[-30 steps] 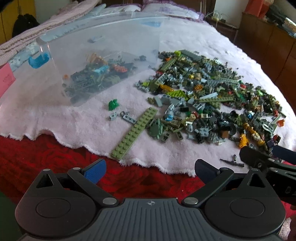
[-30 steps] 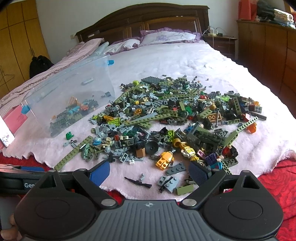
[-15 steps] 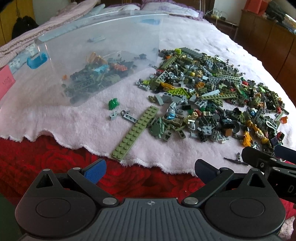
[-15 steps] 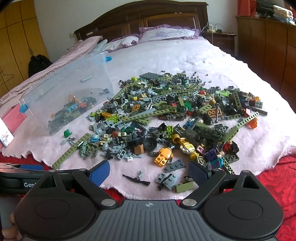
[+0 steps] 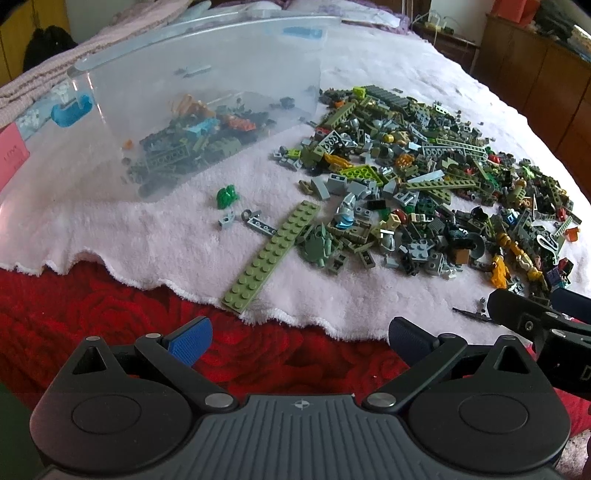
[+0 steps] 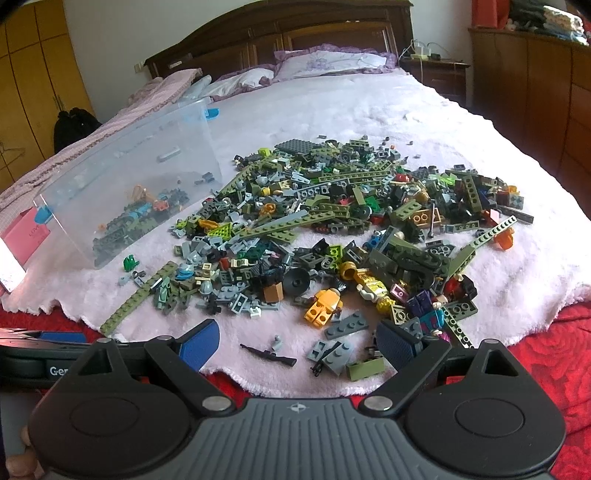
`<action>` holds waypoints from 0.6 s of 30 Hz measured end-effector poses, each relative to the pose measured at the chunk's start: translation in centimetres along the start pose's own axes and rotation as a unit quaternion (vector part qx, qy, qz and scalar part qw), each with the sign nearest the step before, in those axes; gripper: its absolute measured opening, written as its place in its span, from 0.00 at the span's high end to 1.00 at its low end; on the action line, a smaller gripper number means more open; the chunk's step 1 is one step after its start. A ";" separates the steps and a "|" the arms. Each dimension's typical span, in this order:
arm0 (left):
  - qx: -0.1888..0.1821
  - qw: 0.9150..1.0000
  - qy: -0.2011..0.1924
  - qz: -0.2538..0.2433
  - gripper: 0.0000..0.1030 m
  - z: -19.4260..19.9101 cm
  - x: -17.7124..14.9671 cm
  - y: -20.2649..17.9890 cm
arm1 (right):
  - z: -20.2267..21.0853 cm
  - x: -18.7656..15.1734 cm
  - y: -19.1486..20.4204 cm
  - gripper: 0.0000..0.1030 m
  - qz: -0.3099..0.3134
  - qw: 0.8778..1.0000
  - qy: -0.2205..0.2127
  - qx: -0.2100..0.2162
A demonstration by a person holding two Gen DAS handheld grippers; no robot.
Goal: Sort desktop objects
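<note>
A big pile of loose toy bricks (image 5: 424, 184) lies on a pink towel (image 5: 147, 236) on the bed; it also shows in the right wrist view (image 6: 332, 229). A clear plastic bin (image 5: 207, 110) with several bricks inside lies tipped at the left, also seen from the right wrist (image 6: 125, 192). A long olive plate (image 5: 273, 254) lies at the pile's near left edge. My left gripper (image 5: 299, 338) is open and empty over the red bedspread. My right gripper (image 6: 299, 343) is open and empty over the towel's near edge, above a small black toy gun (image 6: 267, 355).
A red rose-patterned bedspread (image 5: 110, 314) lies under the towel's near edge. A pink card (image 5: 11, 158) lies left of the bin. Pillows (image 6: 325, 61) and a wooden headboard (image 6: 295, 33) are at the far end. Wooden cabinets (image 6: 535, 81) stand on the right.
Both grippers have drawn back a little and tilted, so the pile sits slightly farther and lower in each view. No brick has moved. Both stay open.
</note>
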State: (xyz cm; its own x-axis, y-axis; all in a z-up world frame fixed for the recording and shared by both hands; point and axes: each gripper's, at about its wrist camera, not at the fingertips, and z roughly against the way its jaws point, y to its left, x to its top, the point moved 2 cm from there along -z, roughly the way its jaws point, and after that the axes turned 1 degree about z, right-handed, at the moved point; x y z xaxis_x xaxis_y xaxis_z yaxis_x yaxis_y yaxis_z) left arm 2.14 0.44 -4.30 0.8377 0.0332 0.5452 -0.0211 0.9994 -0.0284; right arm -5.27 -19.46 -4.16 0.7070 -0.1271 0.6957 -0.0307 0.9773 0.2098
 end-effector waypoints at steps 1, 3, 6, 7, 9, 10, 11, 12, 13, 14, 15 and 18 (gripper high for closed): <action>0.001 1.000 0.000 0.000 0.00 0.0 0.0 0.0 | 0.0 0.0 0.0 0.09 0.000 1.000 0.001 0.000; 0.002 1.000 0.000 0.001 0.00 0.0 0.0 0.1 | -0.1 0.0 0.0 0.09 0.000 1.000 0.001 0.000; 0.001 1.000 0.001 0.003 0.00 -0.1 0.0 0.2 | -0.1 0.0 0.0 0.09 0.001 1.000 0.001 0.000; 0.001 1.000 0.000 0.004 0.00 -0.1 0.0 0.3 | -0.1 0.0 0.0 0.09 0.001 1.000 0.001 0.000; 0.002 1.000 0.000 0.005 0.00 -0.1 0.0 0.3 | -0.1 0.0 0.1 0.09 0.002 1.000 0.000 0.000; 0.003 1.000 0.001 0.005 0.00 -0.1 0.0 0.3 | -0.1 0.0 0.1 0.09 0.003 1.000 -0.001 0.001; 0.005 1.000 0.001 0.005 0.00 -0.1 0.0 0.4 | -0.1 0.0 0.1 0.09 0.004 1.000 -0.001 0.001; 0.007 1.000 0.002 0.005 0.00 -0.2 0.0 0.4 | -0.2 0.0 0.2 0.09 0.005 1.000 -0.001 0.002; 0.009 1.000 0.002 0.005 0.00 -0.2 0.0 0.4 | -0.2 0.0 0.2 0.10 0.007 1.000 -0.001 0.003; 0.011 1.000 0.003 0.005 0.00 -0.2 0.0 0.4 | -0.2 0.0 0.3 0.10 0.008 1.000 -0.001 0.003; 0.010 1.000 0.005 0.006 0.00 -0.3 0.0 0.5 | -0.2 0.0 0.3 0.10 0.009 1.000 -0.001 0.004; 0.010 1.000 0.000 0.008 0.00 -0.3 0.1 0.7 | -0.2 0.0 0.5 0.14 0.013 1.000 -0.006 0.004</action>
State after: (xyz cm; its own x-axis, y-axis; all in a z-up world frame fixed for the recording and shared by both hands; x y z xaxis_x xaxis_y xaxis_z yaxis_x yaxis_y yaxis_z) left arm 2.35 1.14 -4.55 0.8376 0.0497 0.5440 -0.0455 0.9987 -0.0211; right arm -5.15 -18.98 -4.23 0.6974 -0.1034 0.7092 -0.0553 0.9788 0.1971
